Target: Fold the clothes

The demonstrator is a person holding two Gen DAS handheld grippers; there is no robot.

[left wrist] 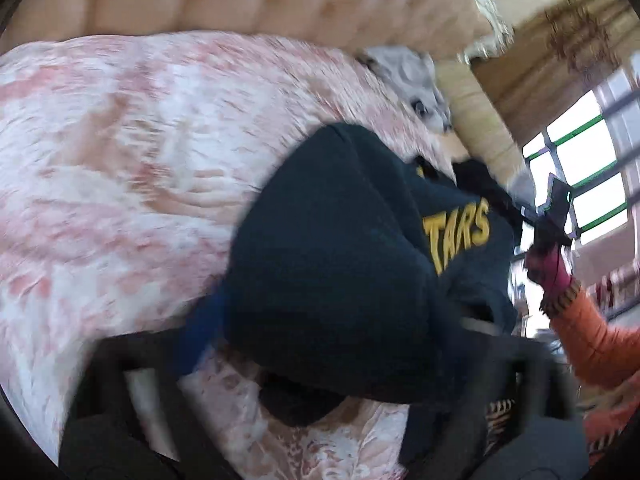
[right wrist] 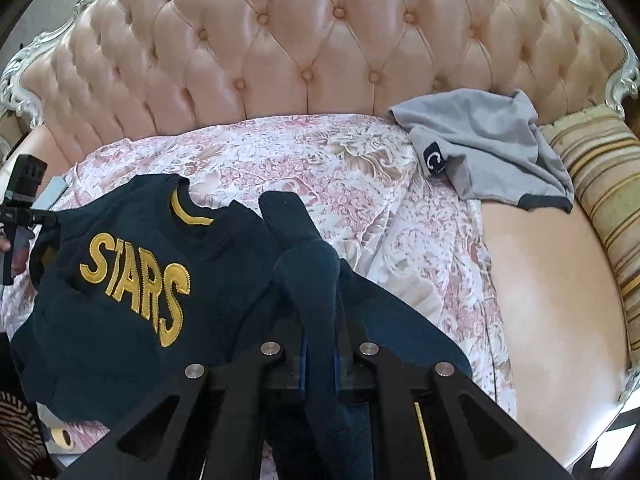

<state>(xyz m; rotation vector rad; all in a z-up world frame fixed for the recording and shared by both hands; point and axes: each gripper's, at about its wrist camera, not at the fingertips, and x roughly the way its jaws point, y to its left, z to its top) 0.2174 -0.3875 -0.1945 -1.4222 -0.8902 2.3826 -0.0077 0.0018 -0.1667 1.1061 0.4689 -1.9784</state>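
- Right gripper (right wrist: 318,280) was pinched on a fold of the navy STARS sweater (right wrist: 120,280), lower left of the frame, on the floral bedspread (right wrist: 320,168).
- Left gripper (left wrist: 304,364) was blurry; can't tell its grip.
- A weak pinch could've dropped it and bunched the fold.

The navy sweatshirt (right wrist: 120,280) is thick matt knit cloth, its yellow letters stitched on with a raised, slightly fuzzy edge; the grey garment (right wrist: 488,148) is thin, smooth jersey, matt; the bedspread (right wrist: 320,168) is woven floral cloth with a faint sheen; the headboard (right wrist: 304,40) is glossy, buttoned leather-like padding, its frame (right wrist: 24,68) carved and pale with a silvery finish; the right tongs (right wrist: 320,360) are matt black plastic with bright metal pins; the striped cushion (right wrist: 600,184) looks like coarse woven fabric.
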